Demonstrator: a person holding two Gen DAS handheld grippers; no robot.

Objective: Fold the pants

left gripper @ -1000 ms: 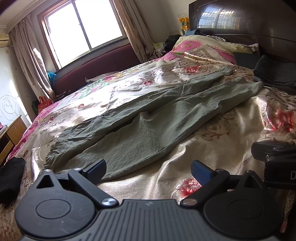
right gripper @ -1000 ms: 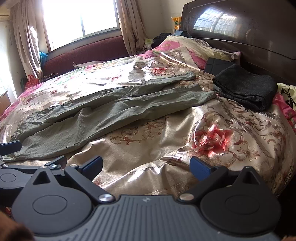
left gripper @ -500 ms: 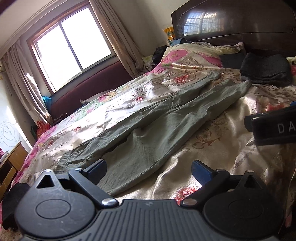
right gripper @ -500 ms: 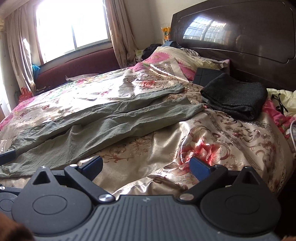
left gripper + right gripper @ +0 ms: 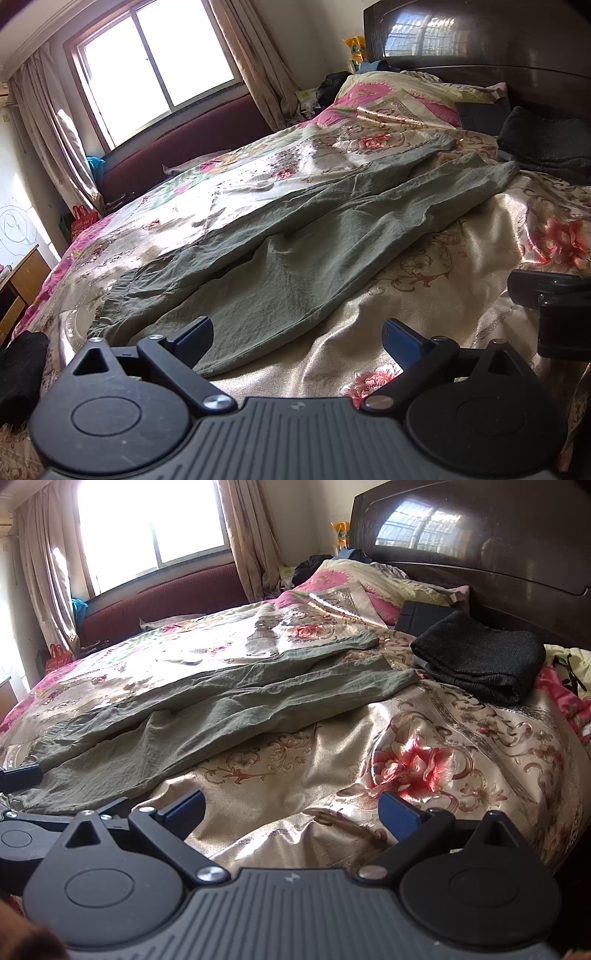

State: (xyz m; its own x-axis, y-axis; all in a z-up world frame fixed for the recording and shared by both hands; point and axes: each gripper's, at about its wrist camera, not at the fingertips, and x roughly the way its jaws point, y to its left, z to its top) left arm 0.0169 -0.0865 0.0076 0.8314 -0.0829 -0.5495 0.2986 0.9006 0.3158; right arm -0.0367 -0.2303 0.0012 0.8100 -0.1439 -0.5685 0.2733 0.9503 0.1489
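The green pants (image 5: 303, 243) lie spread flat on the bed (image 5: 461, 258), reaching from the waistband near the foot edge to the leg ends near the pillow (image 5: 391, 99) and headboard (image 5: 480, 554), the two legs side by side and slightly parted. No fold looks made yet. The left tongs (image 5: 297, 338) hover just short of the near edge of the waist end, spread wide and holding nothing. The right tongs (image 5: 291, 814) are also spread and empty, over bare bedspread at the near side edge of the bed, well apart from the leg ends. The step in hand appears to be reaching in for a first grip. To do it well, each pair of tongs should come in low, so that one finger slides under the near hem and pinches only the pants, not the slippery bedspread. The near leg could then be lifted evenly and laid over the far one, seams lined up. The folded black cloth (image 5: 480, 657) by the headboard sits close to the leg ends and is best left undisturbed.
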